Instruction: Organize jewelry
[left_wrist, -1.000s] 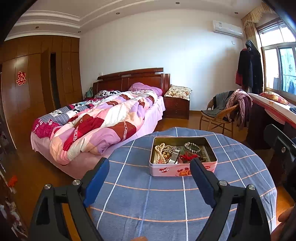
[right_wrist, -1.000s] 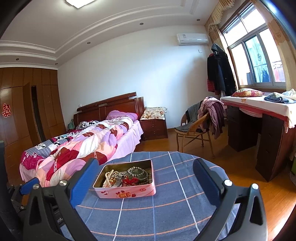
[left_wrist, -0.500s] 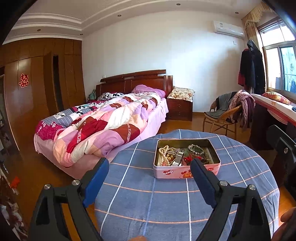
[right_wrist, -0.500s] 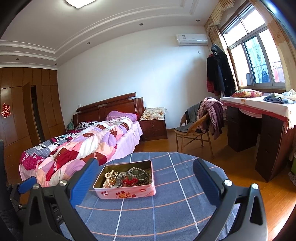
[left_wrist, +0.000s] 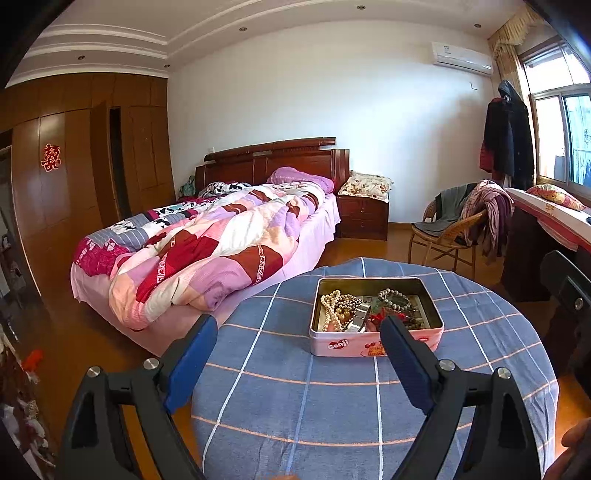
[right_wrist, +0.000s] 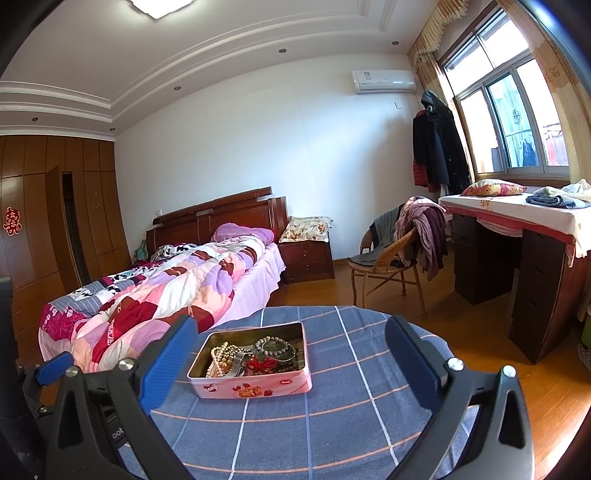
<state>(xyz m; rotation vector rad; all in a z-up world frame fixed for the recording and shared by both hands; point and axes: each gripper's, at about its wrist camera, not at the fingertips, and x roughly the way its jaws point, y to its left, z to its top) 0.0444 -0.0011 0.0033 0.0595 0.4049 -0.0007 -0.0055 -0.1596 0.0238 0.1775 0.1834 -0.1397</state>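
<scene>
An open pink tin box (left_wrist: 347, 345) sits on a round table with a blue checked cloth (left_wrist: 295, 406). It holds a pearl necklace (left_wrist: 331, 304), a dark bead bracelet (left_wrist: 394, 296), a red piece and a metal watch band. My left gripper (left_wrist: 299, 328) is open and empty, held short of the box, which lies toward its right finger. In the right wrist view the box (right_wrist: 258, 387) lies between the fingers of my right gripper (right_wrist: 290, 332), which is open, empty and held back from it. The table cloth (right_wrist: 332, 413) fills the lower view.
A bed with a patchwork quilt (left_wrist: 207, 251) stands left of the table. A wicker chair with clothes (right_wrist: 391, 258) and a dark desk (right_wrist: 517, 266) stand to the right. The left gripper's blue tip (right_wrist: 51, 367) shows at the right wrist view's left edge.
The left gripper's view has swung left, so the box now sits further right in it. The right gripper has barely moved. Both stay open.
</scene>
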